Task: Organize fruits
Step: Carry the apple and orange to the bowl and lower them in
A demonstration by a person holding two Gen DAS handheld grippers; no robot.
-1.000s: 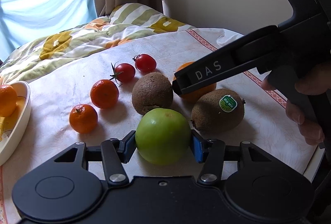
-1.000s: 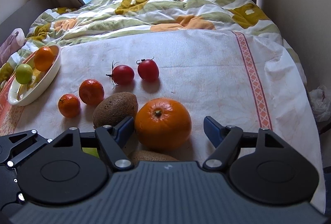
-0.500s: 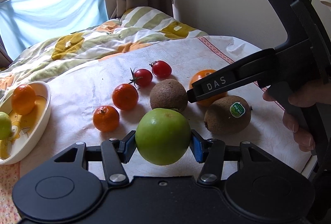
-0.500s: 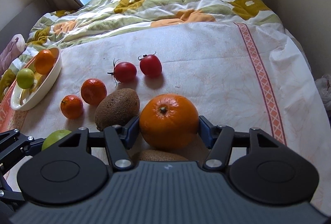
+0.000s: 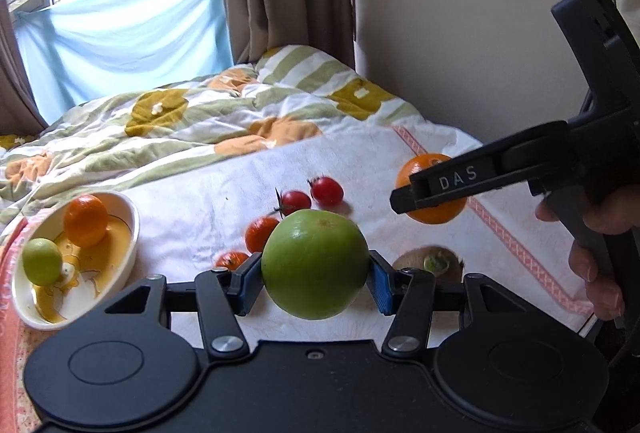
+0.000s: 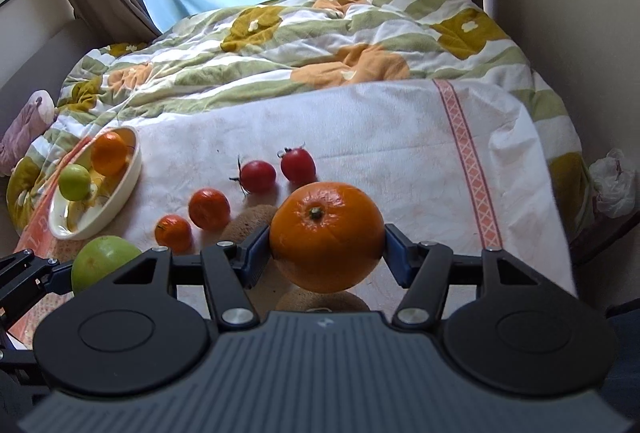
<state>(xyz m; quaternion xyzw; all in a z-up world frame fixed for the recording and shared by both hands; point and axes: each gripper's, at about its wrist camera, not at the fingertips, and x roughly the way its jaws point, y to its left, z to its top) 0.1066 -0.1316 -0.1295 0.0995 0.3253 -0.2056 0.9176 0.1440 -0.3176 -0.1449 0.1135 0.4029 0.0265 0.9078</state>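
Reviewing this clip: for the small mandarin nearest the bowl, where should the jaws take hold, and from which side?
Grip the small mandarin across its round middle, coming from above. Its stem end faces up and it sits flat on the white cloth. The second mandarin and a kiwi crowd its far right side, so set the jaws on the two free sides.

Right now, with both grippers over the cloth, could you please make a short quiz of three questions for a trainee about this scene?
1. True or false: the left gripper holds the green apple.
2. What does the right gripper hold? A) kiwi B) orange C) tomato
3. How many fruits lie in the white bowl?

Key: 1 true; 2 B; 3 two, one orange-coloured and one green.
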